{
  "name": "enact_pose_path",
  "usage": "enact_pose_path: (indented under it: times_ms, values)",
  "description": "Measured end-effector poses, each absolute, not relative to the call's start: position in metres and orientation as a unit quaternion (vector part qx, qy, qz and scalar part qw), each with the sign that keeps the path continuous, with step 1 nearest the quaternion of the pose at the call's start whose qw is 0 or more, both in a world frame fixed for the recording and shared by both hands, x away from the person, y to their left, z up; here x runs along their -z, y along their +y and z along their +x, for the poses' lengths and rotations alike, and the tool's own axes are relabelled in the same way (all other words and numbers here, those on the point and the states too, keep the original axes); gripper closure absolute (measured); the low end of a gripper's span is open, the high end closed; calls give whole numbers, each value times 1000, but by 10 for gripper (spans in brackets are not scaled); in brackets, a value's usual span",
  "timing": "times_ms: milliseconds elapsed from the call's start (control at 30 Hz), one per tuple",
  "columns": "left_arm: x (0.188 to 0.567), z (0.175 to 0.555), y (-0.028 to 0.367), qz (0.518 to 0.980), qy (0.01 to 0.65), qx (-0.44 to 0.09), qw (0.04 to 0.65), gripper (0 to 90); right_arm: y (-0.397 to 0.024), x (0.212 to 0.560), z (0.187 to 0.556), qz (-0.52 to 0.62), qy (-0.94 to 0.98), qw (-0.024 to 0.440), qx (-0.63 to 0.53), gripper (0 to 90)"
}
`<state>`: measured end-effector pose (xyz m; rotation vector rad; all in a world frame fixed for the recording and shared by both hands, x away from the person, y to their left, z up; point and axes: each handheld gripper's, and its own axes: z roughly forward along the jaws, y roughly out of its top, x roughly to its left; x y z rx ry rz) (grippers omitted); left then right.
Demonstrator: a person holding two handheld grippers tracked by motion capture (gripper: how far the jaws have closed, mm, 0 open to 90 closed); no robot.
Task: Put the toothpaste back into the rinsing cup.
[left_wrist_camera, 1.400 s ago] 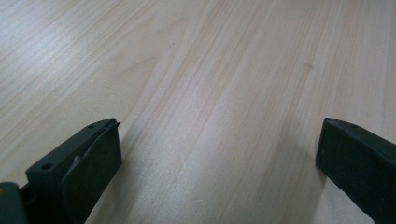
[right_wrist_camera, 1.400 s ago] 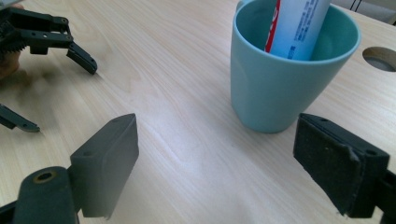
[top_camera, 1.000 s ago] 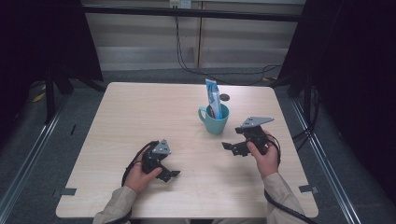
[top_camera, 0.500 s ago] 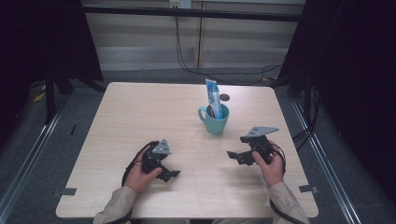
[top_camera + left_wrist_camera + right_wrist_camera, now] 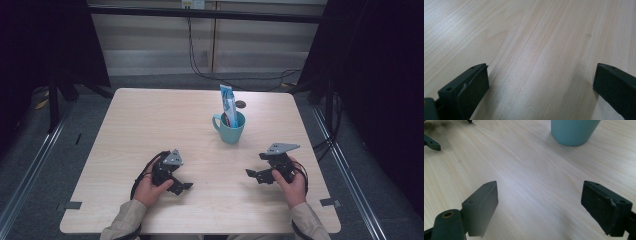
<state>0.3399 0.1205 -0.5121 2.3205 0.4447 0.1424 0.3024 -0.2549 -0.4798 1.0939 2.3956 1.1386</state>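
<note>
A teal mug (image 5: pixel 230 128) stands a little right of the table's middle, with a blue and white packet (image 5: pixel 227 105) upright inside it. The mug's lower wall (image 5: pixel 572 131) is at the top of the right gripper view. My left gripper (image 5: pixel 183 187) rests low on the wood near the front left, open, nothing between its jaws (image 5: pixel 540 82). My right gripper (image 5: pixel 252 174) is at the front right, below and right of the mug, open and empty (image 5: pixel 540 202). A jaw tip of the left gripper (image 5: pixel 431 143) appears far off in the right gripper view.
The light wooden table (image 5: pixel 150 125) has dark floor around it, metal rails at both sides, and cables (image 5: pixel 210 75) hanging behind. A small dark disc (image 5: pixel 241 104) lies behind the mug. Tape marks (image 5: pixel 72 204) sit at the front corners.
My right gripper has drawn back from beside the mug toward the table's front edge and come lower. The left gripper has stayed put.
</note>
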Motion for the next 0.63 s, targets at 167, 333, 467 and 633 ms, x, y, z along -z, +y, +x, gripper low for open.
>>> enact_pose_path:
  times_ms: [167,333,467,633]
  values:
    - [512,340,121,908,174,-56,378,0,-256,486,298,376,834,138,-380,139]
    - [512,340,120,908,174,-56,378,0,-257,493,294,376,838,139,-370,139]
    - [512,340,120,908,174,-56,378,0,-257,497,293,376,840,143,-364,139]
    - [512,340,120,908,174,-56,378,0,-258,498,292,377,840,142,-363,139]
